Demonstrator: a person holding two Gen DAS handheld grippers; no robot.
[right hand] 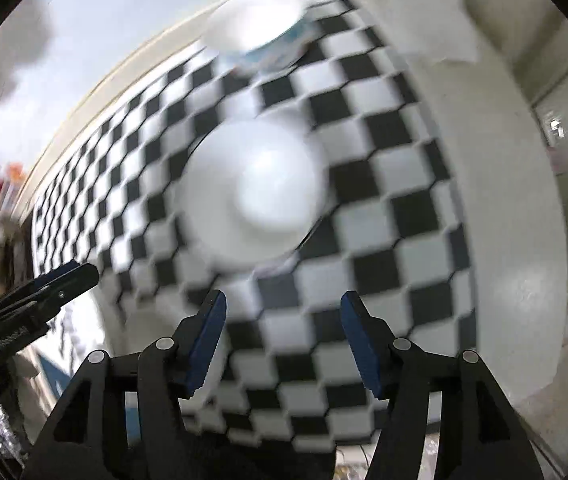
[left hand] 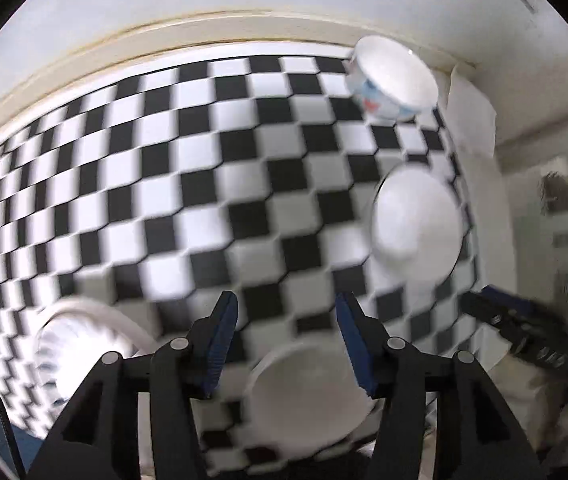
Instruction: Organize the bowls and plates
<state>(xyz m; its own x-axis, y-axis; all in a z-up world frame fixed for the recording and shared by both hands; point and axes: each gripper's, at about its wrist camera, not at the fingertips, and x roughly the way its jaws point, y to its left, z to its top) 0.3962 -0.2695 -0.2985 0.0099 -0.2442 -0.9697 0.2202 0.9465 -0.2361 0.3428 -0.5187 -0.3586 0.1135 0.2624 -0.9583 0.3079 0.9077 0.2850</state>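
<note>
Largest item: a black-and-white checkered tablecloth (left hand: 188, 168) covering a white table (right hand: 516, 240), whose bare top shows along the right edge in the right wrist view. On the cloth we count four pieces of crockery, all blurred. First, a white plate with a white bowl sitting on it (right hand: 252, 192), central in the right wrist view and at the right side of the cloth in the left wrist view (left hand: 416, 220). Second, a ribbed white plate (left hand: 84, 344) at the lower left of the left wrist view, partly behind the left fingers. Third, a plain white plate (left hand: 304, 392) directly beneath our left gripper (left hand: 286, 344), seen between its blue pads. Fourth, a white bowl with a blue and red pattern (left hand: 392, 80) at the far corner of the cloth, well apart from the others. Our left gripper has its fingers spread apart, gripping nothing. Our right gripper (right hand: 283, 344) likewise has fingers apart, empty, above checkered cloth just short of the stacked plate and bowl.
</note>
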